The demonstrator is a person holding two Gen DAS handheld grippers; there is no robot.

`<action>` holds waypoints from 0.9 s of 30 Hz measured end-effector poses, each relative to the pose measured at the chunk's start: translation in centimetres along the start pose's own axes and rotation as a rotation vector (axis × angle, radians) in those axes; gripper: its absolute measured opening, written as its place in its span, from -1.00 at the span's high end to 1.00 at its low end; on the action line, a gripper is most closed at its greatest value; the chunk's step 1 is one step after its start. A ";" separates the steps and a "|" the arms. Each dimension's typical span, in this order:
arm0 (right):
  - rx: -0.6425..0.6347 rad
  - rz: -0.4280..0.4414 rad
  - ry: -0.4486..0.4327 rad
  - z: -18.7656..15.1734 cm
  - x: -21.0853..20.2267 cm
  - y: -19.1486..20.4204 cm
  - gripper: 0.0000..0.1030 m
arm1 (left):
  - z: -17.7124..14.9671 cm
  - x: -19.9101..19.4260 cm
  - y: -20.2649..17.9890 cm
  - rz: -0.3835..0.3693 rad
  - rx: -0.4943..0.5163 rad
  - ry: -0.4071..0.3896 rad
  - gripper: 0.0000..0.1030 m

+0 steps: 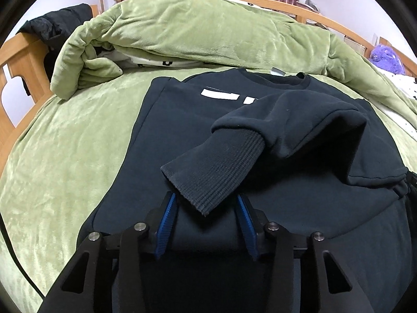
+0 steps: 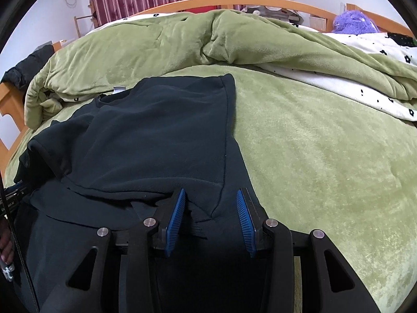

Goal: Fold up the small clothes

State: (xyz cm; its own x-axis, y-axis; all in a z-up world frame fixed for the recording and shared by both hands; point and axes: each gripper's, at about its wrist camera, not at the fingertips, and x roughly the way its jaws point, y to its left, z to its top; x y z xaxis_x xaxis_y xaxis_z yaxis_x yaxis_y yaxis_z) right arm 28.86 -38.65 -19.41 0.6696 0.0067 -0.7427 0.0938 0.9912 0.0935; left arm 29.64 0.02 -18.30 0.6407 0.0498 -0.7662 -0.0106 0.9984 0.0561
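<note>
A small dark navy sweatshirt (image 1: 182, 130) with a white chest print lies flat on the green bed cover, neck away from me. Its right sleeve is folded across the body, and the ribbed cuff (image 1: 208, 177) lies between the blue pads of my left gripper (image 1: 206, 198), which is open and not closed on it. In the right wrist view the sweatshirt (image 2: 156, 135) shows its right side folded inward. My right gripper (image 2: 211, 195) is open, with a folded corner of the fabric lying between its pads.
A bunched green blanket (image 1: 195, 31) lies beyond the sweatshirt. A wooden bed frame (image 1: 18, 60) runs along the left, with a black jacket (image 1: 60, 23) on it. A purple plush toy (image 2: 354, 22) sits at the far right. Green cover (image 2: 325, 169) spreads to the right.
</note>
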 end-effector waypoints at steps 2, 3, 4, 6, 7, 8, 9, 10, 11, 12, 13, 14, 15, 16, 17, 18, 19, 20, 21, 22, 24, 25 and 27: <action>0.008 0.002 0.003 0.0 0.3 -0.1 0.23 | 0.1 0.2 0.0 0.003 -0.003 -0.001 0.25; 0.010 0.003 0.004 0.0 0.4 -0.2 0.23 | 0.1 0.3 0.0 0.003 -0.005 0.000 0.30; 0.013 0.003 0.006 0.0 0.5 -0.2 0.23 | 0.1 0.4 0.1 0.001 -0.007 0.001 0.43; 0.011 -0.003 0.006 -0.2 0.7 -0.1 0.23 | 0.1 0.7 0.2 -0.008 -0.020 0.002 0.84; 0.008 -0.007 0.006 -0.2 0.7 0.0 0.23 | 0.2 0.7 0.4 -0.013 -0.025 -0.002 0.90; 0.001 -0.013 0.004 -0.2 0.8 0.1 0.23 | 0.3 0.6 0.4 -0.006 -0.024 -0.013 0.92; -0.002 -0.014 0.004 -0.2 0.8 0.1 0.23 | 0.5 0.2 0.5 0.016 -0.015 -0.034 0.92; -0.004 -0.016 0.004 -0.1 0.8 0.1 0.23 | 0.9 -0.3 0.8 0.037 -0.004 -0.063 0.92; -0.002 -0.016 0.000 0.0 0.7 0.0 0.23 | 1.3 -1.0 1.3 0.061 -0.005 -0.097 0.92; -0.001 -0.016 -0.003 0.0 0.7 0.0 0.23 | 1.7 -1.6 1.8 0.076 -0.019 -0.124 0.92; 0.001 -0.016 -0.005 0.1 0.6 -0.2 0.23 | 2.1 -2.2 2.5 0.087 -0.039 -0.147 0.92; 0.011 -0.020 -0.009 0.2 0.6 -0.4 0.23 | 2.5 -2.8 3.3 0.098 -0.064 -0.168 0.92; 0.018 -0.022 -0.010 0.3 0.6 -0.5 0.23 | 2.9 -3.2 4.1 0.107 -0.088 -0.182 0.92; 0.032 -0.028 -0.011 0.4 0.6 -0.8 0.24 | 3.1 -3.3 4.8 0.112 -0.109 -0.183 0.92; 0.038 -0.033 -0.011 0.5 0.6 -1.0 0.25 | 3.1 -3.2 5.3 0.108 -0.119 -0.174 0.92; 0.041 -0.042 -0.011 0.6 0.5 -1.2 0.26 | 3.0 -2.8 5.6 0.102 -0.125 -0.156 0.92; 0.043 -0.049 -0.012 0.6 0.5 -1.3 0.27 | 2.9 -2.4 5.8 0.102 -0.126 -0.140 0.92; 0.047 -0.059 -0.012 0.8 0.4 -1.5 0.28 | 2.8 -2.1 5.9 0.103 -0.125 -0.129 0.91; 0.054 -0.059 -0.010 1.0 0.2 -1.8 0.28 | 2.7 -1.8 5.9 0.108 -0.124 -0.112 0.85; 0.061 -0.055 -0.010 1.1 0.1 -2.0 0.28 | 2.6 -1.6 6.0 0.115 -0.123 -0.094 0.84; 0.090 -0.035 -0.026 1.4 -0.9 -2.9 0.28 | 2.5 -1.3 6.3 0.143 -0.133 -0.056 0.67; 0.103 -0.014 -0.039 1.5 -1.4 -3.3 0.28 | 2.5 -1.3 6.7 0.157 -0.152 -0.041 0.56; 0.128 0.023 -0.061 1.7 -2.2 -4.0 0.28 | 2.3 -1.8 7.8 0.153 -0.201 -0.045 0.07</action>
State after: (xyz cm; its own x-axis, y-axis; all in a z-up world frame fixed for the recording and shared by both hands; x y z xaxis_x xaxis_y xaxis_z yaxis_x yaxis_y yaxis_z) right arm 28.28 -42.81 -16.98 0.7160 0.0173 -0.6978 0.1683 0.9659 0.1967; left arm 30.17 7.69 -15.04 0.6531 0.2038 -0.7293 -0.2597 0.9650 0.0372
